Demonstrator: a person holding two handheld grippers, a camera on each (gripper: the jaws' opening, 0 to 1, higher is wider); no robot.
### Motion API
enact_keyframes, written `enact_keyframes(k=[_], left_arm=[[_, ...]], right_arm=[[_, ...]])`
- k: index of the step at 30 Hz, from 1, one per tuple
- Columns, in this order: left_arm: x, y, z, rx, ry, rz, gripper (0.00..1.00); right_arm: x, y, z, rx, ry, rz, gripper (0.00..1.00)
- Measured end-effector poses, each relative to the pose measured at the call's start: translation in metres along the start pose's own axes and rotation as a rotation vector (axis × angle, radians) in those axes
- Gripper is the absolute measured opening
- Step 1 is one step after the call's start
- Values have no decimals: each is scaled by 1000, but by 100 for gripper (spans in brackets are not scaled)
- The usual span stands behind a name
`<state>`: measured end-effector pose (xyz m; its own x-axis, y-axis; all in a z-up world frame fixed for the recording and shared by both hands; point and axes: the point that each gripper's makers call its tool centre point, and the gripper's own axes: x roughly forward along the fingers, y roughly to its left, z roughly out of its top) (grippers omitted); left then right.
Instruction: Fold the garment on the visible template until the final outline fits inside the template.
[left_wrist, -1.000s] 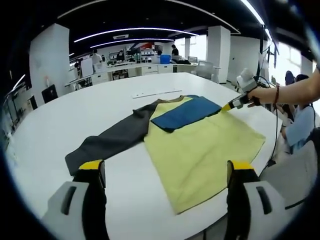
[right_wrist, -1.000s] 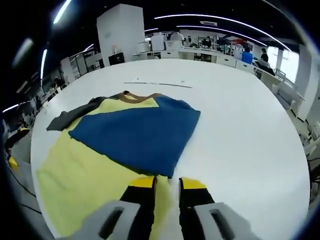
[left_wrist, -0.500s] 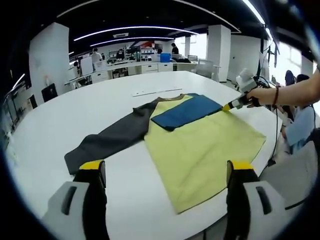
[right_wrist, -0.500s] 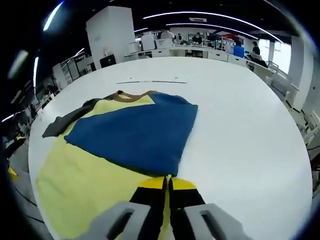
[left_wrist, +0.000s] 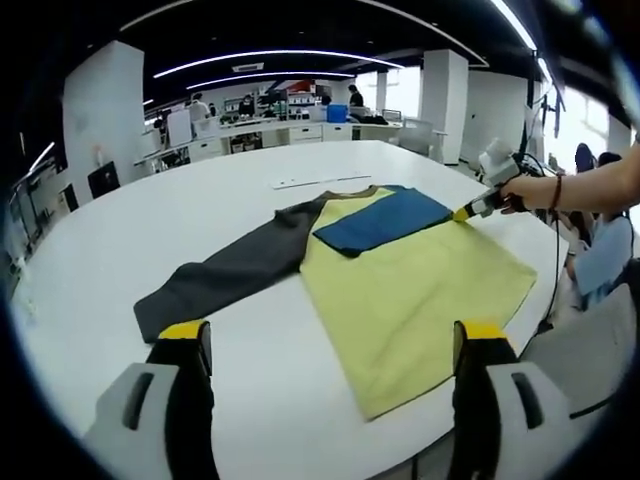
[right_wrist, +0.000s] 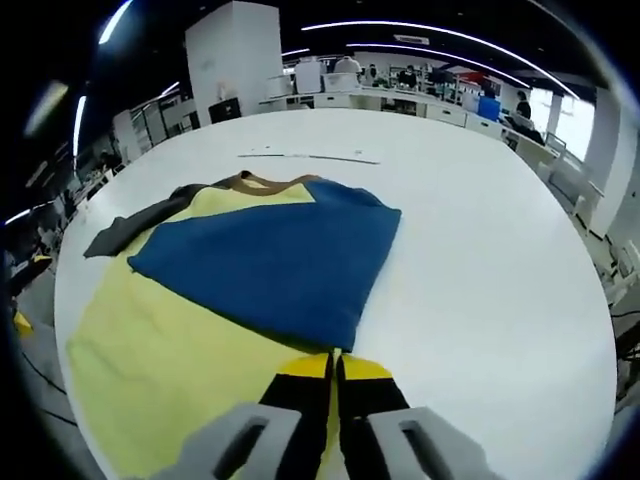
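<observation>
Right tool (right_wrist: 332, 368) is clenched on the yellow edge of the garment (left_wrist: 420, 290), right by the corner of the blue sleeve (right_wrist: 270, 265) that's folded across the chest. Left tool (left_wrist: 330, 345) hangs spread wide and holding nothing, hovering above the near edge of the white worktop (left_wrist: 250, 400). The garment lies flat on the worktop, its dark grey sleeve (left_wrist: 225, 280) stretched out sideways. A person's hand (left_wrist: 530, 190) grips the right tool.

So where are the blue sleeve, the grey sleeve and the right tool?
blue sleeve (right_wrist: 270, 265): right gripper view, middle of the folded panel.
grey sleeve (left_wrist: 225, 275): left gripper view, mid-length.
right tool (right_wrist: 334, 365): right gripper view, between its yellow tips.
</observation>
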<state>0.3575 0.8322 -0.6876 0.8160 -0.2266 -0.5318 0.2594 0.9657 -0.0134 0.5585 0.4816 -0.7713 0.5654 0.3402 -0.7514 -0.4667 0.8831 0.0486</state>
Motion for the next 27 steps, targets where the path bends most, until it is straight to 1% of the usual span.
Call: enact_keyframes(k=[7, 11, 19, 21, 22, 23, 24, 26, 27], left_arm=[[1, 2, 0, -5, 6, 5, 97], [2, 8, 1, -13, 4, 15, 97], [0, 15, 7, -27, -5, 32, 96], [0, 17, 8, -35, -6, 36, 96], [-1, 18, 8, -39, -7, 38, 96], [-1, 19, 9, -42, -8, 40, 96], [-1, 20, 9, -46, -8, 41, 96], [-1, 21, 10, -50, -10, 40, 96], [-1, 21, 11, -51, -9, 40, 97]], right_arm=[[-2, -7, -2, -7, 5, 2, 0], [-2, -11, -4, 1, 5, -1, 0], [-3, -13, -4, -2, 8, 3, 0], [-3, -12, -4, -21, 4, 15, 0], [-3, -12, -4, -15, 1, 20, 0], [-3, -11, -4, 12, -3, 25, 1], [-4, -12, -3, 59, -11, 23, 5], [-6, -15, 0, 85, -35, 13, 14], [-7, -15, 2, 86, -47, 15, 20]])
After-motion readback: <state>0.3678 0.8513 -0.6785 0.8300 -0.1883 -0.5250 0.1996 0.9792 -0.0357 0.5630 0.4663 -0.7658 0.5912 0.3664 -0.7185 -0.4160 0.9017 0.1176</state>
